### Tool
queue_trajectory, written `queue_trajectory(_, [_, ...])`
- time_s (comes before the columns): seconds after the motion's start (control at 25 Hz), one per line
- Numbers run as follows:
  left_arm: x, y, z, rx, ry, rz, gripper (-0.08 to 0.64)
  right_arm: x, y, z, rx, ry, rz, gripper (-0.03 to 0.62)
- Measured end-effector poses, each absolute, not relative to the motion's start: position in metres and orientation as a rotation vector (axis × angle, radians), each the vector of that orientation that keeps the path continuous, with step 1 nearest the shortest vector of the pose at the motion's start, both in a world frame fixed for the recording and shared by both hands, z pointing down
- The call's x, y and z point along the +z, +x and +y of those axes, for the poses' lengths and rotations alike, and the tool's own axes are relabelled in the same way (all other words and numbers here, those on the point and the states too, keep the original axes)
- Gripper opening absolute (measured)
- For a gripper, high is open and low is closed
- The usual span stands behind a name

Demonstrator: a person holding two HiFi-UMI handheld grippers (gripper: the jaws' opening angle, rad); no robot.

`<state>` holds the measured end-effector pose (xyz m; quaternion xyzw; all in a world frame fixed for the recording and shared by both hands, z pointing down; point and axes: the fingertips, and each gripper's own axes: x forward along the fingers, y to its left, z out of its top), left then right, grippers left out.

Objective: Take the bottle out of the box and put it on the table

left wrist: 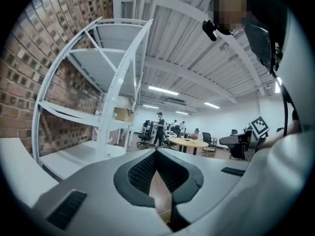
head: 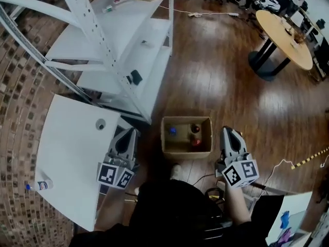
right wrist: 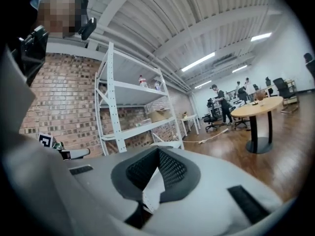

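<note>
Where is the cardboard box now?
Head view, low centre: the box sits on the floor between the left gripper and right gripper, right of the white table.

One box held three bottles: one blue-capped, two red-capped. A fourth bottle lay on the one desk. One rack and one round table stood beyond.
</note>
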<state>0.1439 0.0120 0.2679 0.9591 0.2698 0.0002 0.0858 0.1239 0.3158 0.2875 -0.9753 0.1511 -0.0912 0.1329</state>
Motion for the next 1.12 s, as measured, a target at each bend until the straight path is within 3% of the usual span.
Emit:
queue_trajectory(0.28, [0.278,0.16,0.089,0.026,2.762,1.077,-0.006,0.304,0.081,0.392,-0.292,-2.839,0.155,0.005])
queue_trajectory(0.56, [0.297,0.156,0.114,0.094,2.693,1.286,-0.006,0.331,0.063,0.375,-0.375,-2.851,0.1,0.005])
queue_trajectory(1.12, [0.394,0.167,0.127,0.204,2.668,1.408,-0.006,0.416,0.111,0.335,-0.38,-2.881,0.157,0.005])
